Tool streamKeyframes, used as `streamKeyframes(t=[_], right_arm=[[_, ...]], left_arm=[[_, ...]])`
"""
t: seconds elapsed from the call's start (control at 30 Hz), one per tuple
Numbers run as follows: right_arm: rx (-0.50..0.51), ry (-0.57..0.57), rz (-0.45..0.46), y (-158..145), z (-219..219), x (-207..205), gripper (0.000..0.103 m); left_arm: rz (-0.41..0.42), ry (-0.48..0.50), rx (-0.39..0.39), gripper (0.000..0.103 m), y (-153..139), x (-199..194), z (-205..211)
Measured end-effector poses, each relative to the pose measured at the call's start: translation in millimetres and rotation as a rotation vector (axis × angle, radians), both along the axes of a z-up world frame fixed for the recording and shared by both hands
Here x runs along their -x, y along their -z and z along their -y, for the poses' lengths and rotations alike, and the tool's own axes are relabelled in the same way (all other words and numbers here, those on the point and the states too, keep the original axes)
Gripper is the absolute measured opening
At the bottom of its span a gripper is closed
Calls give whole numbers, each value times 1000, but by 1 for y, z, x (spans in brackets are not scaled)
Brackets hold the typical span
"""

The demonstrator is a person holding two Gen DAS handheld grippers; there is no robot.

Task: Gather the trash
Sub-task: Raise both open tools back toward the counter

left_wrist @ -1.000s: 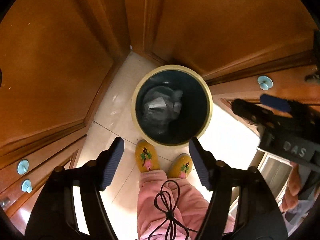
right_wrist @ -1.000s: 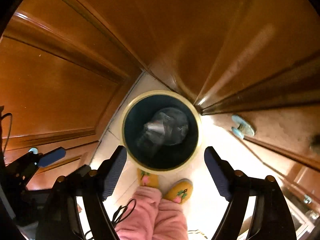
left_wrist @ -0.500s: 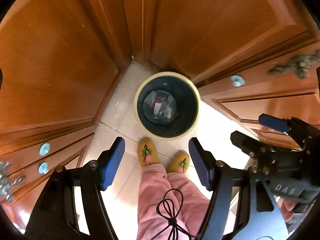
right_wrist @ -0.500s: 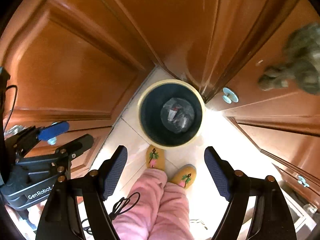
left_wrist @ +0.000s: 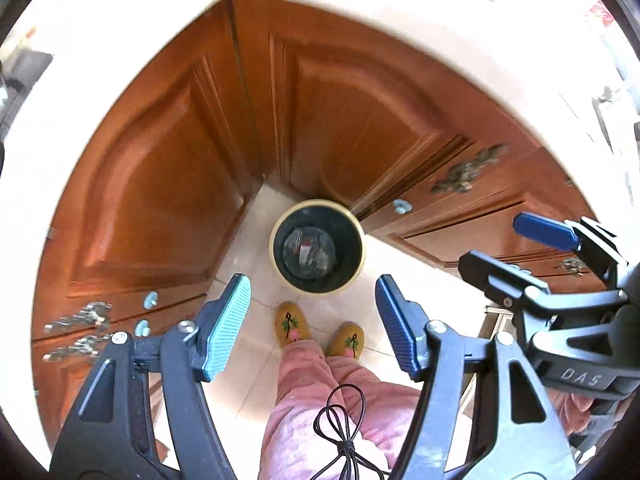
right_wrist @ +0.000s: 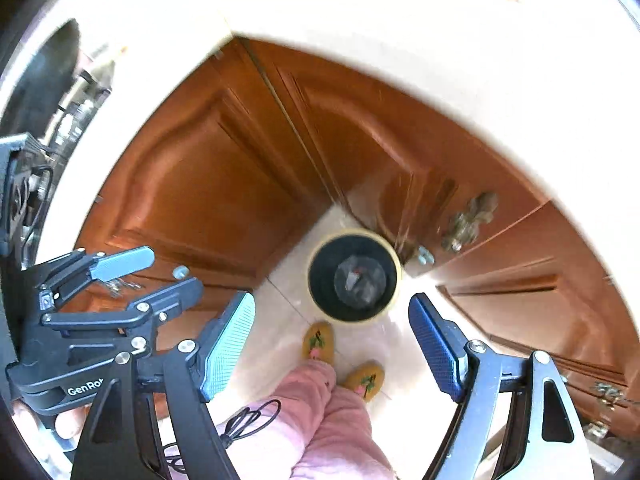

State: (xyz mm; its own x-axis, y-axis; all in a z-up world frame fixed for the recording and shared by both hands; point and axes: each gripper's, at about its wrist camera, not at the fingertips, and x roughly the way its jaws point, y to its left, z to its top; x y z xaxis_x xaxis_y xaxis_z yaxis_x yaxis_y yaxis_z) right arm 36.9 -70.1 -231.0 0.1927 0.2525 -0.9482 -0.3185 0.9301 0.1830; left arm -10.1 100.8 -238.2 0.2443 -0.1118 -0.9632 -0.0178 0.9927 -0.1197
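Observation:
A round trash bin (left_wrist: 318, 246) with a cream rim and dark inside stands on the floor in the cabinet corner, far below both grippers. Crumpled clear plastic trash (left_wrist: 308, 247) lies at its bottom. The bin also shows in the right wrist view (right_wrist: 354, 276), with the trash (right_wrist: 360, 280) inside. My left gripper (left_wrist: 310, 326) is open and empty, high above the floor. My right gripper (right_wrist: 332, 346) is open and empty too. Each gripper shows at the edge of the other's view, the right one (left_wrist: 560, 280) and the left one (right_wrist: 100, 300).
Brown wooden cabinet doors (left_wrist: 168, 184) meet in a corner behind the bin, under a pale countertop (left_wrist: 360, 4). Drawers with ornate metal handles (left_wrist: 468, 172) run along the right. The person's pink trousers and yellow slippers (left_wrist: 292, 324) stand on the tiled floor before the bin.
Both grippers have risen well away from the bin, which now looks much smaller. The countertop edge has come into view. Both stay open and empty.

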Motion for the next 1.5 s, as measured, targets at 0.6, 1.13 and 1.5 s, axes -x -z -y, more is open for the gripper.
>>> streamKeyframes(t=[0.6,1.13,1.5], right_arm=[[25,82,359,-221,29,-10,81],[41,336,403,-221,85,-100,81],[84,373,342,-162,95,-160,81]], left_arm=[[209,344,-110,62,-175,-41,42],[302,505,-127,62,-203,-149,54],[253,365,-33,62,-161,-238,23]])
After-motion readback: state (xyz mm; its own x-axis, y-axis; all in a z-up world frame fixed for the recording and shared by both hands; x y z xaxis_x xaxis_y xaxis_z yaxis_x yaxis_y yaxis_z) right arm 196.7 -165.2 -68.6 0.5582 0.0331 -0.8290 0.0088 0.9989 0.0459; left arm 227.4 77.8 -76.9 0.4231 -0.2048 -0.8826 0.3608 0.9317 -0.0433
